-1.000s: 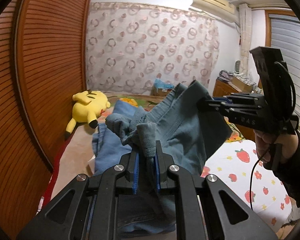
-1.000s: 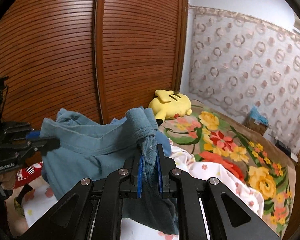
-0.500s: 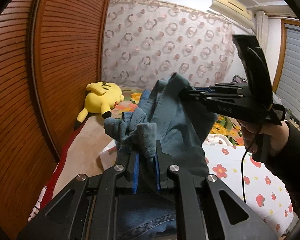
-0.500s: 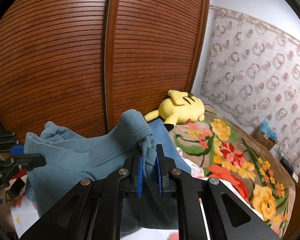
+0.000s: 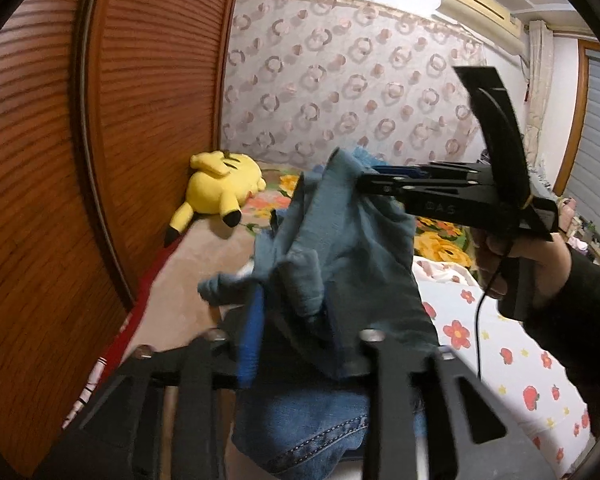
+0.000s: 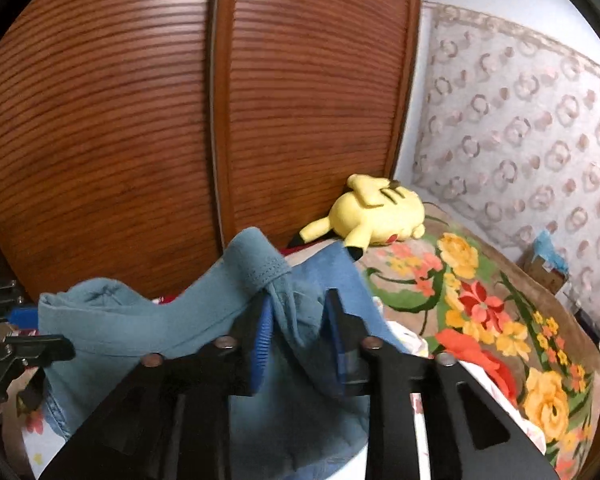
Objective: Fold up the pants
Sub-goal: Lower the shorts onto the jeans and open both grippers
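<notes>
left gripper (image 5: 290, 312) and right gripper (image 6: 296, 320) both spread wide, blue pants (image 5: 340, 248) draped loose between parted pads, raised over bed (image 6: 480, 300). step in hand looks like release of lifted fabric; next move calls for lowering cloth flat, then regripping for fold. wardrobe doors (image 6: 180, 120) hem in one side, plush toy (image 6: 374, 210) well clear at far end; floral blanket (image 6: 500, 320) side offers open room.
</notes>
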